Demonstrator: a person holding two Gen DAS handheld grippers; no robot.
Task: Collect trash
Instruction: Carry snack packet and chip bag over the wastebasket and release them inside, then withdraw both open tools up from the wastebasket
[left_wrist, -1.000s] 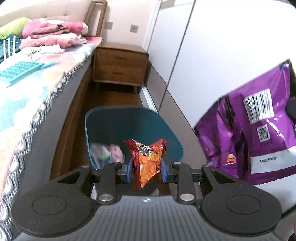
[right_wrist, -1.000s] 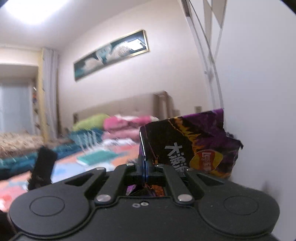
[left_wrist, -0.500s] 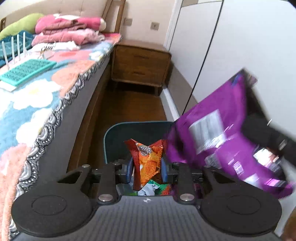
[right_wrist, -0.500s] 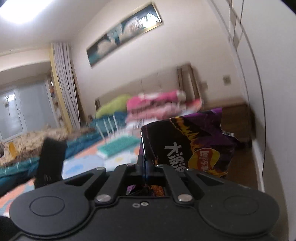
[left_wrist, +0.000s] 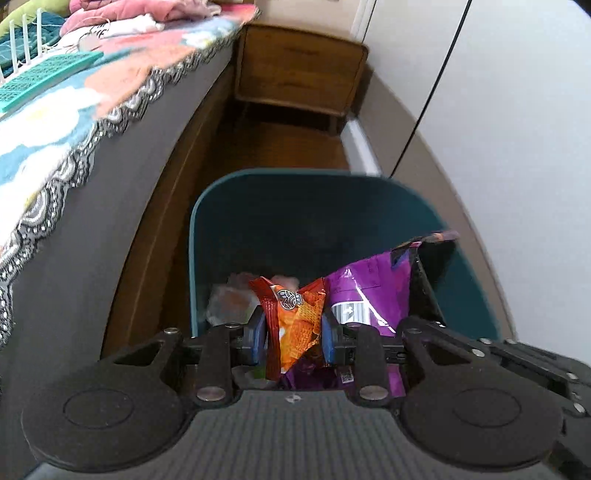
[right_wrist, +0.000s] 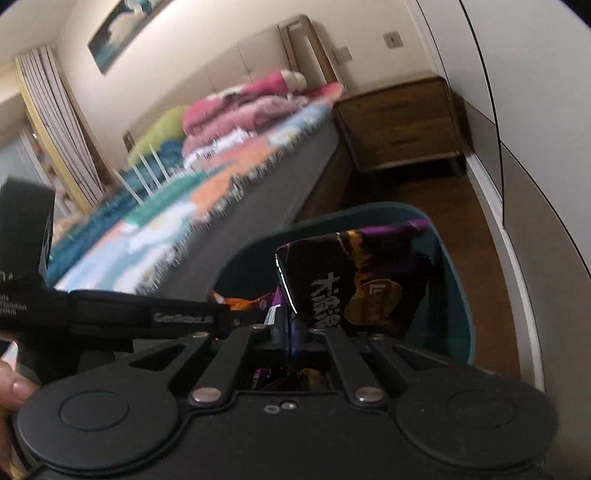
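The orange snack wrapper is pinched between the blue pads of the left gripper, crumpled and upright, hanging just over the near edge of the teal bin. Right beside it the purple chip bag sits low inside the bin's mouth; in the right wrist view the right gripper is clenched on the near edge of that bag, its jaws pressed almost together on the thin foil, and the bag's dark printed face leans toward the bin's far right wall. The left gripper's body crosses the left of that view, so the two tools are close together over the bin. Pale, blurred scraps of other rubbish lie at the bottom, to the left of the wrapper.

The step in hand looks like the drop: both pieces are held over or inside the bin and neither is let go yet. The next move, as I judge it, calls for opening each gripper so the trash falls in. The wrapper hangs near the rim, so a small push farther in first would keep it from slipping outside.

Around the bin, the bed with its patterned cover runs along the left, a wooden nightstand stands at the far end of the wood floor, and white wardrobe doors close off the right
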